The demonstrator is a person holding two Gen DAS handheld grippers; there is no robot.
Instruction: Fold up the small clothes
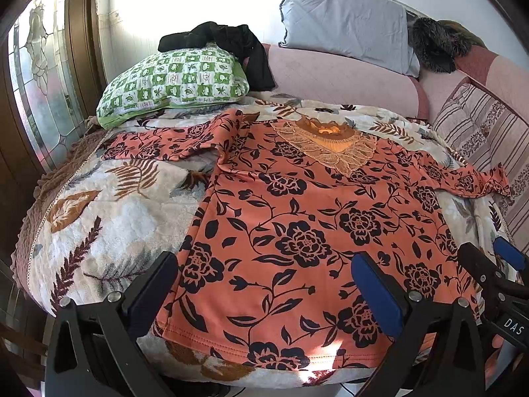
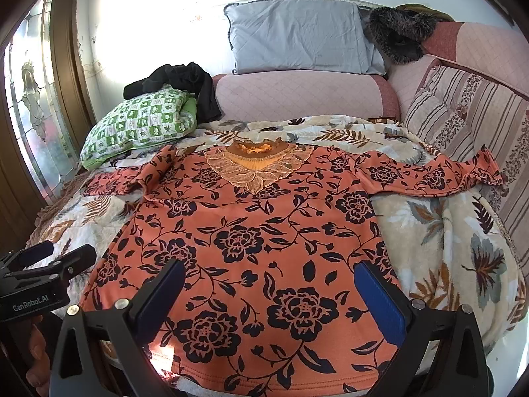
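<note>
Two grippers we hold over the near hem of the top point(image 1: 297, 231): the left gripper point(image 1: 264, 284) and the right gripper point(image 2: 271, 294) both have their fingers spread wide, pinching nothing. The top lies flat and face up on the blanket point(image 1: 109, 218), both sleeves out to the sides, collar toward the grey pillow point(image 1: 344, 23). A green pillow point(image 1: 172, 79) with a black garment point(image 1: 228, 39) on it sits at the far left.

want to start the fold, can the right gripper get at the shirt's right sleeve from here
Probably yes: the right gripper is open over the hem, and the sleeve lies flat on the blanket with nothing across the way.
</note>
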